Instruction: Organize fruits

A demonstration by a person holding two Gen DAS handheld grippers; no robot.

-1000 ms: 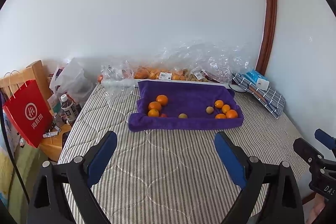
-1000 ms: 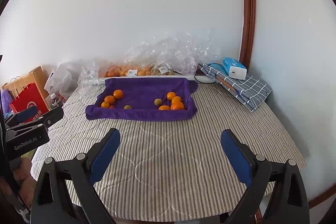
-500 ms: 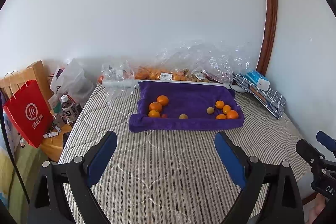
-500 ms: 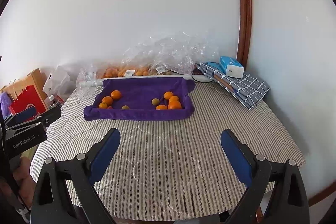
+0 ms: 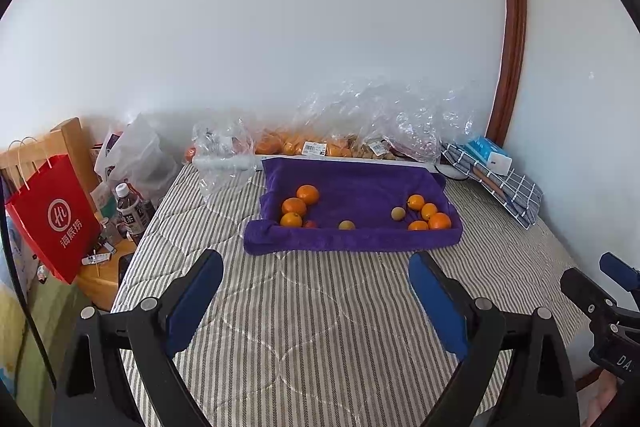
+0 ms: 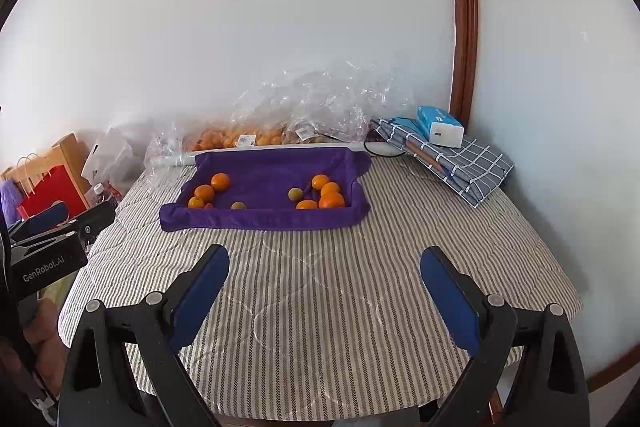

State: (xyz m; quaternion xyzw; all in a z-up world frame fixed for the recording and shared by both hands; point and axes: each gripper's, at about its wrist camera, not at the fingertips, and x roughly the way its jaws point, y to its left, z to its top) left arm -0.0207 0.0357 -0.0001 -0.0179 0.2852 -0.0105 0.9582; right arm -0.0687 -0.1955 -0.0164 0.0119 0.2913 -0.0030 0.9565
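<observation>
both tools empty, jaws spread wide, nothing between them. left tool (image 5: 316, 291) low centre of its view, right tool (image 6: 324, 287) same in its own view, both hanging over the near part of the striped bed (image 6: 320, 307).

fruit sits on the purple towel (image 5: 360, 183), mid frame in both views, far side of the bed near the wall. towel's long axis runs left-right across the picture, edges rolled up like a tray. two clumps: left group of oranges (image 5: 298, 205), three of them with something small and red tucked beside; right group of oranges (image 5: 428, 213), four, at the right end. two pale yellowish small fruits (image 5: 346, 225) lie between the clumps, apart from each other, one nearer the right clump.

key relation: towel is straight ahead of both tools and well apart from them, nothing in the way. in the left view the left clump lines up closer to the left tool's axis; in the right view the right clump (image 6: 326, 195) sits almost dead centre, so each tool is nearer its own side's clump.

more oranges in clear plastic bags (image 5: 360, 123) behind the towel by the wall. red paper bag (image 5: 52, 219) at left edge, folded checked cloth (image 6: 460, 163) with a blue box on it at right.

sorted or half sorted: can't tell, the two clumps fit either.
</observation>
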